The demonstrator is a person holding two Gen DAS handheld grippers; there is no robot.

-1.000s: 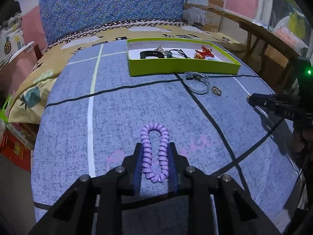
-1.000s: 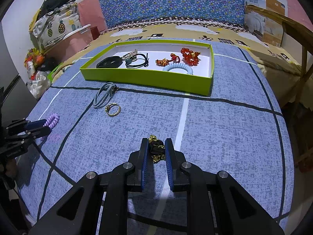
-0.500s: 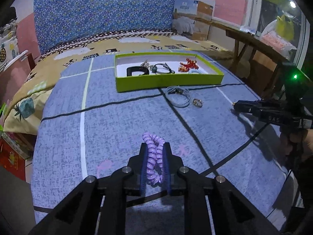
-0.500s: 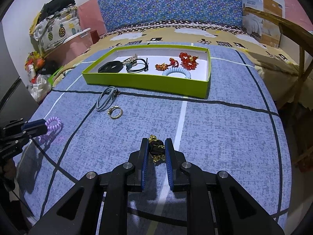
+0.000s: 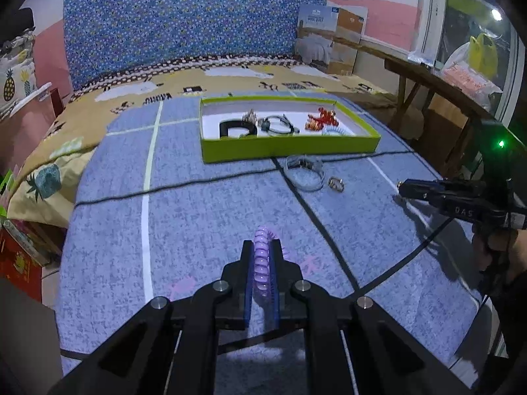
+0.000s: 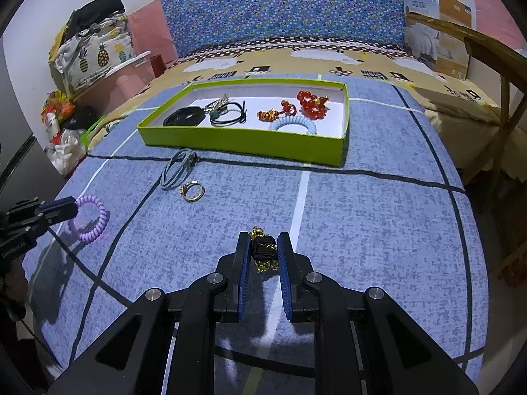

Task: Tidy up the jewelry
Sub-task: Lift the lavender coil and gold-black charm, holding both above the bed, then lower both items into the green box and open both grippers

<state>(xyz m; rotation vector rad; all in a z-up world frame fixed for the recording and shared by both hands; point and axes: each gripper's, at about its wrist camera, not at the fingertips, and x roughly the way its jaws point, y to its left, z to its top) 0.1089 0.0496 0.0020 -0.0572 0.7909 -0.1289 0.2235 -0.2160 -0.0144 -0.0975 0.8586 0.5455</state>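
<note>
Left wrist view: the left gripper [image 5: 262, 265] is seen pinching a purple spiral hair tie [image 5: 262, 263], its coils squeezed flat between the blue pads, with part of the loop sticking out past the fingertips. In the right wrist view the same tie [image 6: 90, 219] is shown hanging as an open ring from the left gripper [image 6: 62, 209], just above the blue cloth [image 6: 362, 230] and well short of the green tray [image 6: 243, 143]. The right gripper [image 6: 262, 250] is closed on a black and gold chain piece [image 6: 262, 250], gold links dangling below the pads; it is also held well in front of the tray's near wall. Inside the tray a black band [image 6: 182, 118], a dark cord bracelet [image 6: 230, 115], red beads [image 6: 311, 102] and a pale blue spiral tie [image 6: 293, 124] are already laid. Just in front of the tray's near wall a grey cord [image 6: 176, 171] and a gold ring [image 6: 192, 191] are left on the cloth. Both carried pieces are judged at risk: the springy tie could be squirted out of so narrow a pinch, and the loose chain links could be snagged on the tray's near wall if it is crossed too low, or dropped onto pieces already in the tray.
</note>
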